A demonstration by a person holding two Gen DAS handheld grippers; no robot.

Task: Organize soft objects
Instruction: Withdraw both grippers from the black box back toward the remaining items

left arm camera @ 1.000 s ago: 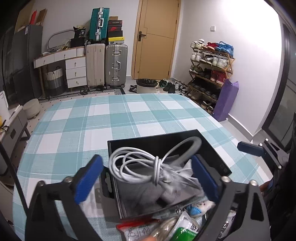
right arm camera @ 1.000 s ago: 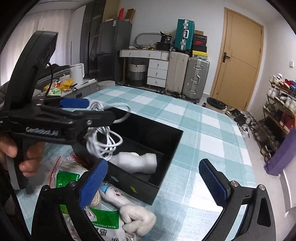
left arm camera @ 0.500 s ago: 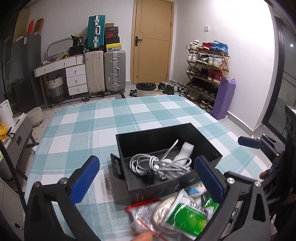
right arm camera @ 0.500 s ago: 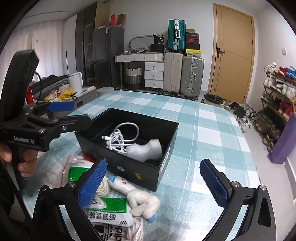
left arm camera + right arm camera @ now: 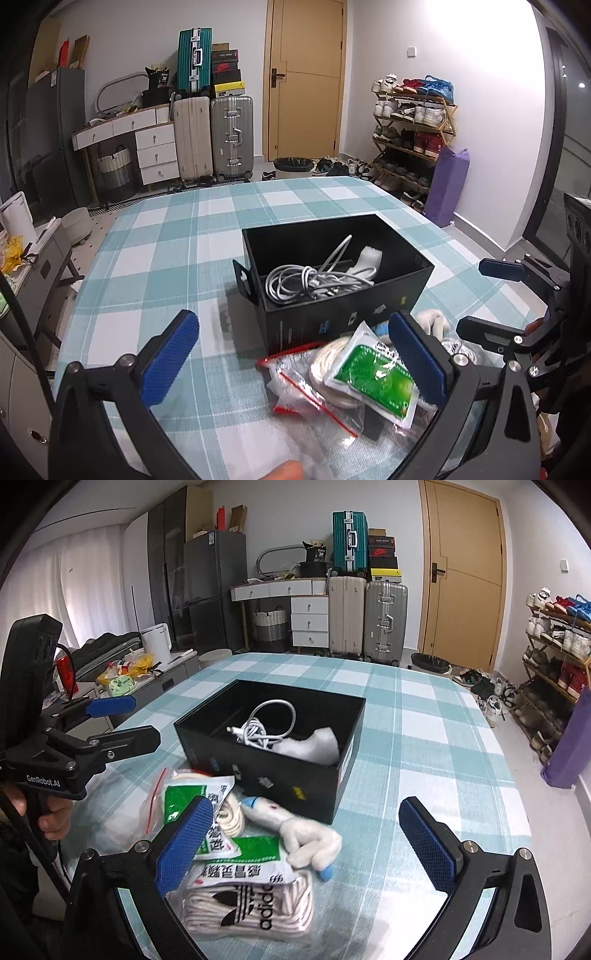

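A black open box stands on the checked table and holds a coiled white cable and a white sock. In front of it lie green-and-white packets, a clear zip bag, a white sock with a blue toe and a pack of adidas socks. My left gripper is open and empty, back from the box. My right gripper is open and empty above the pile.
The teal checked table runs far behind the box. Suitcases, a drawer desk, a door and a shoe rack stand beyond the table. A side cabinet with clutter sits left.
My left gripper has let the white cable drop into the box and has pulled back and up from it. The right gripper has drawn back a little.
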